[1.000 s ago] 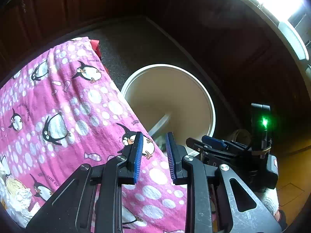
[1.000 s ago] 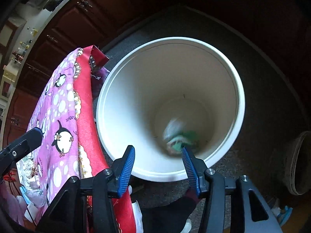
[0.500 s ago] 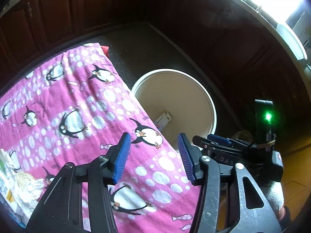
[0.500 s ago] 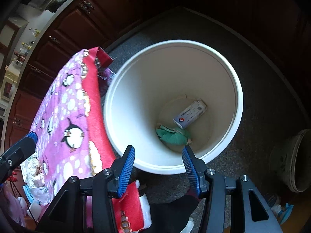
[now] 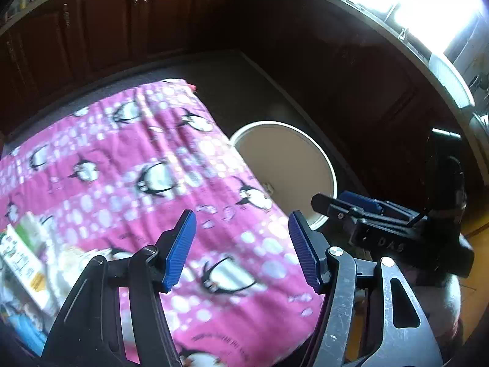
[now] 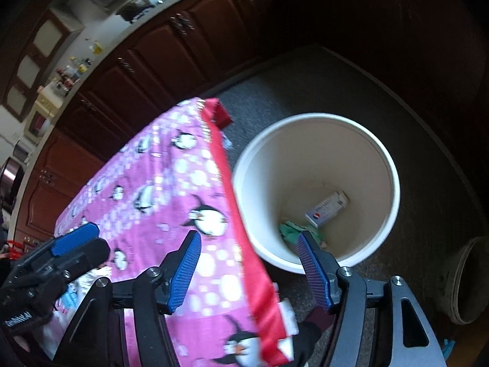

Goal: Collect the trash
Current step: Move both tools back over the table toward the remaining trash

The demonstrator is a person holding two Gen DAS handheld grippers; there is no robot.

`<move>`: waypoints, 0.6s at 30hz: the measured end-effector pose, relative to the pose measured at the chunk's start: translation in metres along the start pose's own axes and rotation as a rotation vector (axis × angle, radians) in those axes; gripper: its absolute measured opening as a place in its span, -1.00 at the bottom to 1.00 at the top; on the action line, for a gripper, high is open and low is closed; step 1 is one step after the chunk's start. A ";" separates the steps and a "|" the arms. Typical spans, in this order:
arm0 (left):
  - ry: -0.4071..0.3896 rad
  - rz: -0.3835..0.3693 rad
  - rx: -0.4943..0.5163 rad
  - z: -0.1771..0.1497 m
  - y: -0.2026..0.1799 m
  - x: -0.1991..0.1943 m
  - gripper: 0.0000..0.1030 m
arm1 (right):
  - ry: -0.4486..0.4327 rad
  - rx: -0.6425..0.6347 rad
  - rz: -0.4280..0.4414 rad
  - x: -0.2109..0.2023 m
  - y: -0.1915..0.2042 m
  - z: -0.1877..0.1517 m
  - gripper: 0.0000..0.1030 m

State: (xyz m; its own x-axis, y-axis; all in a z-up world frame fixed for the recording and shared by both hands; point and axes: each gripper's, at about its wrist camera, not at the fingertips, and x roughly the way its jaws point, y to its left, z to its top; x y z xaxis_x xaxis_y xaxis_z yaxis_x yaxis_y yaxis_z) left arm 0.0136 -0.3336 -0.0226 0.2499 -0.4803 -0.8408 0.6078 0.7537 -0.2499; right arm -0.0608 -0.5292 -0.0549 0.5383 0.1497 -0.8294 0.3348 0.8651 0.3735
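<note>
Both the left gripper (image 5: 241,249) and right gripper (image 6: 249,270) have just spread their jaws, empty. The penguin cloth (image 5: 146,177) hides part of the white bucket (image 6: 388,165); beside it, the trash pile (image 5: 24,263) blurs.

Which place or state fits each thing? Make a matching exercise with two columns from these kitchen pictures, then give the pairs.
Things:
1. small box
2. green wrapper
3. penguin cloth
4. left gripper

Places or states:
A. spread over a table beside the bucket
B. crumpled on the bucket's floor
C. empty, jaws apart
D. lying flat on the bucket's floor, printed side up

Pairs: 1-D, 2-B, 3-A, 4-C
</note>
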 end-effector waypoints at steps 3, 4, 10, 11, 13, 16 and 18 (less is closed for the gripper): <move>-0.017 0.016 -0.020 -0.006 0.017 -0.020 0.21 | -0.001 -0.034 0.020 -0.003 0.020 -0.003 0.28; -0.024 0.022 -0.026 -0.008 0.022 -0.026 0.21 | 0.002 -0.043 0.027 -0.003 0.026 -0.004 0.28; -0.048 0.013 -0.083 -0.020 0.064 -0.058 0.21 | 0.030 -0.109 0.068 0.007 0.066 -0.012 0.28; -0.047 0.005 -0.093 -0.022 0.071 -0.060 0.21 | 0.033 -0.114 0.073 0.008 0.070 -0.014 0.28; -0.044 -0.010 -0.113 -0.025 0.085 -0.066 0.21 | 0.038 -0.125 0.087 0.009 0.081 -0.017 0.28; -0.040 -0.032 -0.147 -0.032 0.106 -0.081 0.21 | 0.048 -0.161 0.117 0.008 0.100 -0.022 0.28; -0.048 -0.032 -0.173 -0.036 0.123 -0.094 0.21 | 0.055 -0.188 0.128 0.009 0.111 -0.025 0.29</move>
State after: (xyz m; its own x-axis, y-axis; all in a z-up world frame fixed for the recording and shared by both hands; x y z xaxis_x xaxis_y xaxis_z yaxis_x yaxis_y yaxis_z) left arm 0.0380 -0.1796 0.0086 0.2704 -0.5228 -0.8084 0.4781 0.8018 -0.3586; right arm -0.0387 -0.4198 -0.0311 0.5225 0.2856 -0.8034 0.1139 0.9104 0.3977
